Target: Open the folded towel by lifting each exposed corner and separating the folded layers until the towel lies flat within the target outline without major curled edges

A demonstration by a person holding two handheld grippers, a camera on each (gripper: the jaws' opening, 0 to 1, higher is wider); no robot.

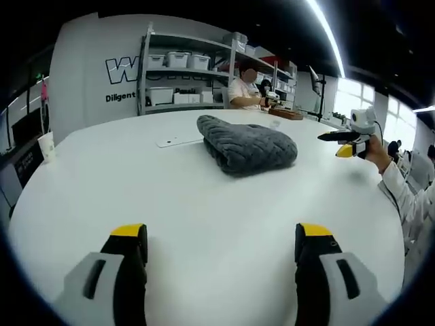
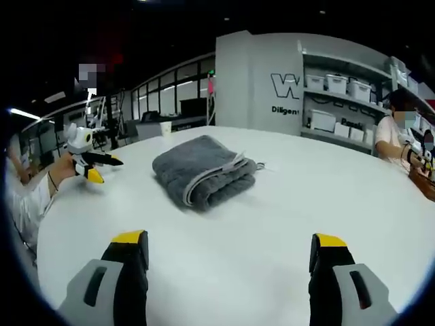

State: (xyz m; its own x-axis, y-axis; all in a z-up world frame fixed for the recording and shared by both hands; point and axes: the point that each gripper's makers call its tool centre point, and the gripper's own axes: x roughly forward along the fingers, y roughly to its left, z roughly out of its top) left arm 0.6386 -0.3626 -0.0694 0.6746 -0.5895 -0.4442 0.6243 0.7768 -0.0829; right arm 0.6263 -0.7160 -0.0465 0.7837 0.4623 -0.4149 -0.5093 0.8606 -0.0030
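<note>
A grey towel [image 1: 248,144] lies folded in a thick bundle on the round white table [image 1: 170,204], past the middle in the left gripper view. In the right gripper view the towel [image 2: 204,170] shows its stacked layer edges facing me. My left gripper [image 1: 221,234] is open, jaws wide apart low over the table, well short of the towel. My right gripper [image 2: 230,241] is open too, with bare table between its jaws. Each gripper shows in the other's view, held in a hand off to the towel's side: the right gripper [image 1: 336,142] and the left gripper [image 2: 109,168].
A flat white card [image 1: 178,141] lies on the table just left of the towel. A paper cup [image 1: 46,145] stands beyond the table's left edge. A seated person [image 1: 243,92] works at the far side, in front of shelves [image 1: 183,68] holding bins.
</note>
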